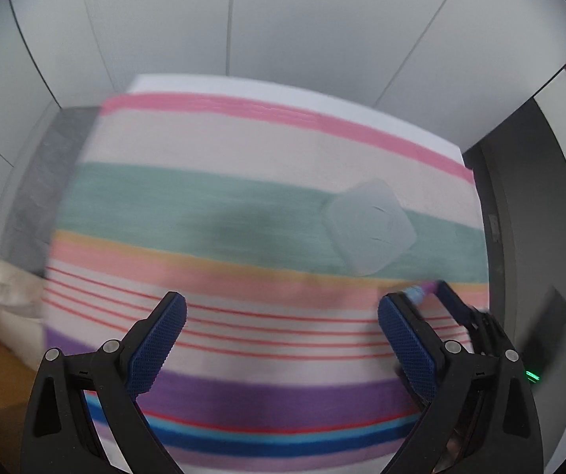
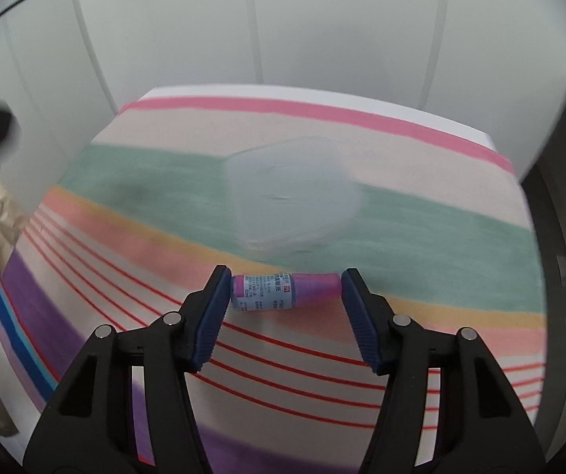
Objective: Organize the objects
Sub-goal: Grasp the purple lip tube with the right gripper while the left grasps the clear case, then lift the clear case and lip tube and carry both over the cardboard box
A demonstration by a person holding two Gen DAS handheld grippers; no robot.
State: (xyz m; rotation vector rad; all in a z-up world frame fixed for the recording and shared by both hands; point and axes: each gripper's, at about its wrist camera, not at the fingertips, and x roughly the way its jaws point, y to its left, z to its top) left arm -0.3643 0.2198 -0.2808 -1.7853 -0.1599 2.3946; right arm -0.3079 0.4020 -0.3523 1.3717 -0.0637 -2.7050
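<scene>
A small bottle [image 2: 283, 290] with a purple cap and a blue label lies sideways between my right gripper's [image 2: 285, 288] pads, which are shut on its two ends above the striped cloth [image 2: 421, 237]. A translucent square plastic box [image 2: 293, 193] sits on the green stripe just beyond it; it also shows in the left wrist view [image 1: 370, 227]. My left gripper [image 1: 281, 322] is open and empty over the cloth. In the left wrist view the right gripper with the bottle tip [image 1: 417, 292] shows right behind my left gripper's right finger.
The striped cloth [image 1: 223, 205] covers a table that ends at a white panelled wall [image 1: 283, 19]. A dark cabinet [image 1: 528, 213] stands at the right edge. A grey strip and light fabric [image 1: 2, 288] lie to the left of the table.
</scene>
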